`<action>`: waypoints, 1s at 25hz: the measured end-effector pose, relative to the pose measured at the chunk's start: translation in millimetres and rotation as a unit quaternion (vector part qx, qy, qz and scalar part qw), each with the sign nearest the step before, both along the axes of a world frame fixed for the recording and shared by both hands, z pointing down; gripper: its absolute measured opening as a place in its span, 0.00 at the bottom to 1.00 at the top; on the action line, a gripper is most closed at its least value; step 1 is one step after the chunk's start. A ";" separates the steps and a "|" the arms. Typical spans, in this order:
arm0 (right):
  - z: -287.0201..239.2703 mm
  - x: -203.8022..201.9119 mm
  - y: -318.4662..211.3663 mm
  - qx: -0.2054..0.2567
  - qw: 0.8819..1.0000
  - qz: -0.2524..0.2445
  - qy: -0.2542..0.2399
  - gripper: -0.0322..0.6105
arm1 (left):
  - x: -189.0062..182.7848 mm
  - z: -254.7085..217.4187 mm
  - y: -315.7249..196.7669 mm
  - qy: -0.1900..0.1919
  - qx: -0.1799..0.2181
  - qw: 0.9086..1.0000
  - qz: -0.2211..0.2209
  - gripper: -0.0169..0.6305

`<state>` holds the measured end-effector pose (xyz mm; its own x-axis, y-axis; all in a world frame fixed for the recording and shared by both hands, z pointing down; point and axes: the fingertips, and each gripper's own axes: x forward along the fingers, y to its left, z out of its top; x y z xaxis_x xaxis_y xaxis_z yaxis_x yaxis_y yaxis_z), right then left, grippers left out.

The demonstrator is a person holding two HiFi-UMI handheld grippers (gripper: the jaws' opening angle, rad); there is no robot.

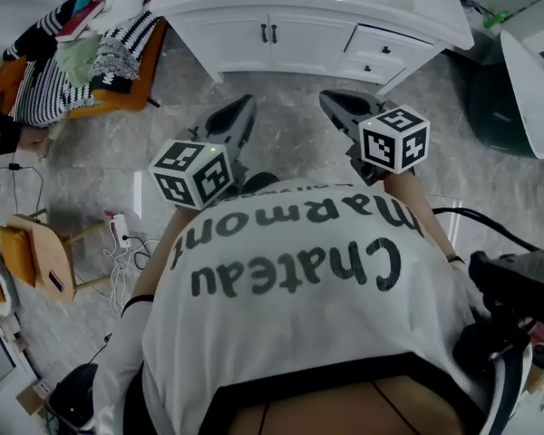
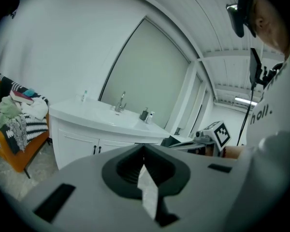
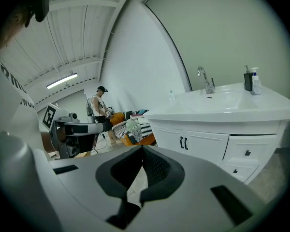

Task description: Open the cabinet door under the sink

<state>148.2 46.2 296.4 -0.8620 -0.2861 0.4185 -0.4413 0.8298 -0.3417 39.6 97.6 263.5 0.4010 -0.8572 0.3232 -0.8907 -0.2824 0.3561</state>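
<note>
Left gripper point(image 1: 242, 107) and right gripper point(image 1: 334, 101), clenched empty, stand short of the cabinet door point(image 1: 228, 40); unopened jaws would likely glance off its handle point(image 1: 265, 33).

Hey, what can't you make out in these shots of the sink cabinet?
- Inside the cabinet: all views, its shut doors hide it.
- Faucet: out of the head view, past its top edge.
- Bottles: labels too small, both gripper views.
- Floor right below: head view, the shirt covers it.

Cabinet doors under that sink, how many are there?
2. The left door and the right door stand side by side, both closed, with their dark handles meeting in the middle. None seems hidden.
</note>
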 end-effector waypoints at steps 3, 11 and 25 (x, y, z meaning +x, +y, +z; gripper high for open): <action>-1.9 -2.3 2.0 -0.004 1.000 0.002 -0.005 0.06 | -8.7 -5.1 0.2 0.015 0.012 1.000 -0.014 0.04; 0.6 -2.5 -2.7 -0.003 1.000 0.004 -0.008 0.06 | -11.1 1.9 0.6 0.002 0.006 1.000 -0.019 0.04; 7.6 -4.0 8.6 -0.008 1.000 -0.002 0.005 0.06 | 2.6 5.1 -8.3 0.005 0.006 1.000 0.007 0.04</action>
<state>144.2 54.8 304.0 -0.8593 -0.2754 0.4310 -0.4406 0.8266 -0.3502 42.2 89.3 268.6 0.4170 -0.8547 0.3094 -0.8828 -0.2997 0.3619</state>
